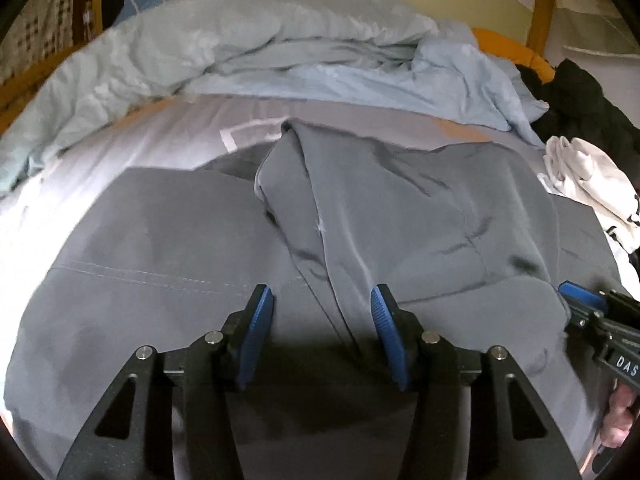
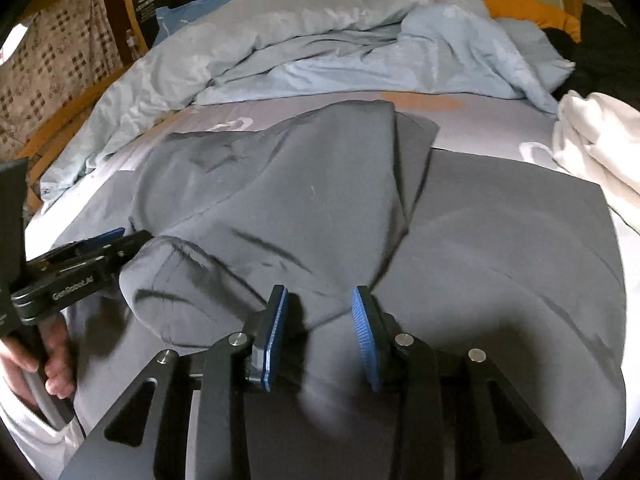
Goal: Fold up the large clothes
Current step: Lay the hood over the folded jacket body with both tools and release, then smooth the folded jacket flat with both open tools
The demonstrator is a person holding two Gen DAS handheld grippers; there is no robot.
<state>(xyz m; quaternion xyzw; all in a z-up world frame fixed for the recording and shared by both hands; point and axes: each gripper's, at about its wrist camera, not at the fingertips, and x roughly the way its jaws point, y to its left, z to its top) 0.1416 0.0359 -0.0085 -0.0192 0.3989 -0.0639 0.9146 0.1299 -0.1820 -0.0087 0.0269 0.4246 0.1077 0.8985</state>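
A large grey garment [image 1: 180, 240] lies spread flat on the bed. Part of it is folded over the middle in a loose, creased flap [image 1: 400, 208]. My left gripper [image 1: 322, 294] hovers low over the near part of the garment, open, with a ridge of the flap running between its fingers close to the right pad [image 1: 386, 328]. In the right wrist view my right gripper [image 2: 320, 292] is also open, and the near corner of the flap [image 2: 280, 184] reaches in between its pads. Each gripper shows in the other's view: the right gripper [image 1: 580, 300] and the left gripper [image 2: 108, 240].
A crumpled light blue duvet [image 1: 280, 48] fills the far side of the bed. At the right lie a white garment [image 2: 592, 148] and dark clothing [image 1: 580, 96]. Pale sheet [image 1: 120, 140] shows left of the garment. A hand [image 2: 56, 360] holds the left gripper's handle.
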